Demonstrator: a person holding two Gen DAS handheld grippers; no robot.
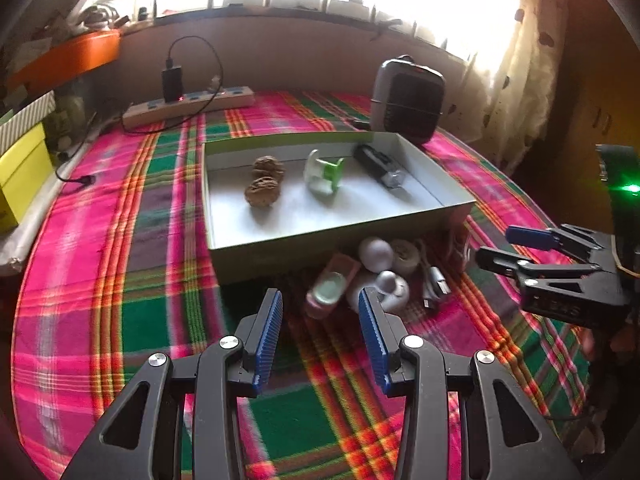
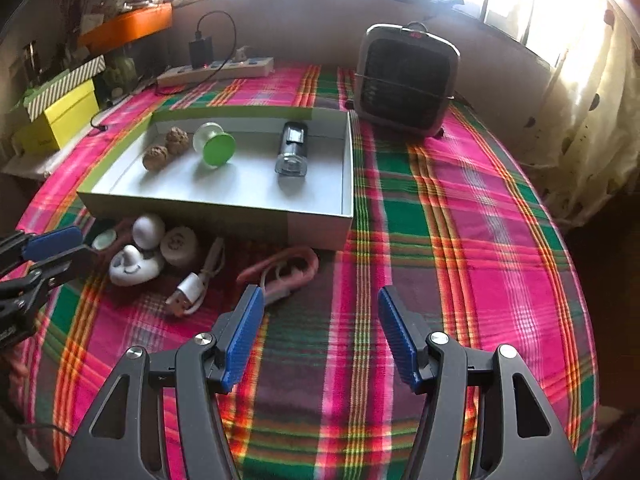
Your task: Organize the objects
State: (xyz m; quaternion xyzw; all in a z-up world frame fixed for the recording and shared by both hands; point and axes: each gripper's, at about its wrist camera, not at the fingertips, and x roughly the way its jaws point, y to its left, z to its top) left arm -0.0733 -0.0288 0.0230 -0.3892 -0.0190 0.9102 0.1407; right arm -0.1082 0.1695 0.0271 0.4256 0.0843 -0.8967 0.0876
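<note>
The box (image 2: 348, 168) already holds two walnuts (image 2: 166, 148), a green spool (image 2: 214, 144) and a black flashlight (image 2: 292, 152). Left to sort, just near of it: white pieces (image 2: 148, 248), USB cable (image 2: 196, 280), pink item (image 2: 288, 268). Left gripper (image 1: 320, 312) and right gripper (image 2: 320, 308) hover with fingers apart, holding nothing.

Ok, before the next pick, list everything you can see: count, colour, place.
box: 1, white inside, green rim, centre of cloth
walnuts: 2, brown, in box, left end
spool: 1, clear with green end, in box, middle
torch: 1, black and silver, in box, right part
white round items: about 3, in front of box
pink case: 1, pink with pale green, beside them
USB cable: 1, white, in front of box
pink cord: 1, in front of box
heater: 1, grey and black, behind box
power strip: 1, beige, far edge
tablecloth: 1, pink and green plaid
left tool: open
right tool: open
</note>
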